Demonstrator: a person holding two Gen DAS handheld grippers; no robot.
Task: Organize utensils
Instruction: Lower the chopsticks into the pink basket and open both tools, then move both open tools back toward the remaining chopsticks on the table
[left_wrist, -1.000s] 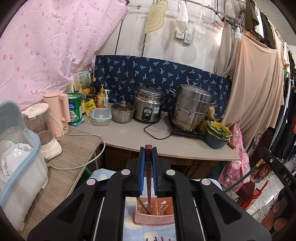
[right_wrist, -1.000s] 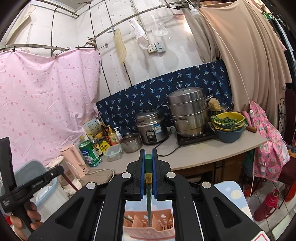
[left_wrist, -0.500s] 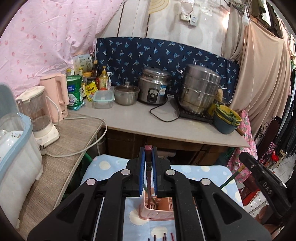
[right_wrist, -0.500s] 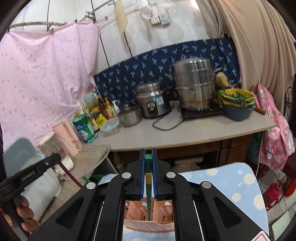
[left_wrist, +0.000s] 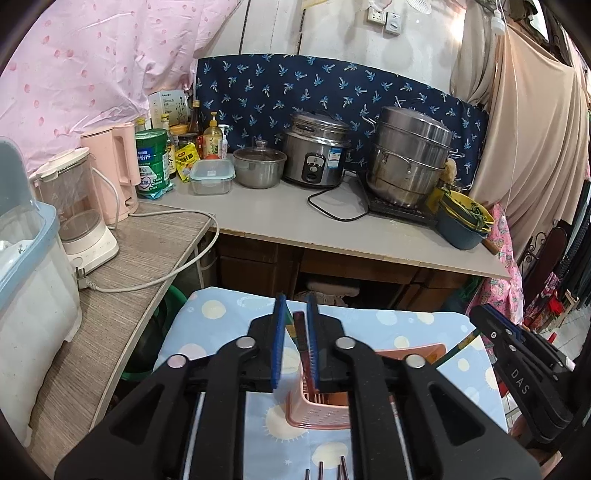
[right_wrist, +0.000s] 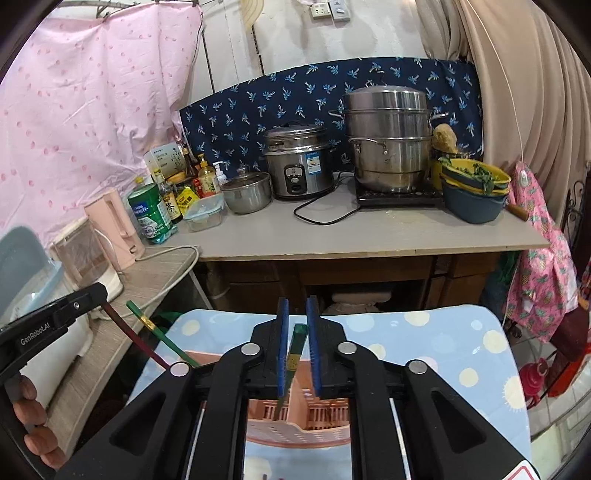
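A pink slotted utensil basket (left_wrist: 325, 398) stands on a blue dotted cloth (left_wrist: 221, 325); it also shows in the right wrist view (right_wrist: 295, 413). My left gripper (left_wrist: 295, 314) is open, with a dark red chopstick (left_wrist: 300, 332) standing loose between its jaws, lower end in the basket. My right gripper (right_wrist: 295, 314) is open, with a green chopstick (right_wrist: 295, 347) leaning between its jaws into the basket. Another green chopstick (right_wrist: 147, 325) and the red one (right_wrist: 129, 332) lean out of the basket at left.
Several dark chopsticks (left_wrist: 328, 469) lie on the cloth at the bottom edge. A grey counter (left_wrist: 332, 229) behind holds a rice cooker (left_wrist: 314, 155), a steamer pot (left_wrist: 410, 155), bowls (left_wrist: 465, 221) and bottles. A wooden side table (left_wrist: 122, 280) with a blender (left_wrist: 77, 214) stands left.
Both grippers have opened and let go of their chopsticks, which now stand in the basket. Both cameras have tilted down and come closer to the cloth.
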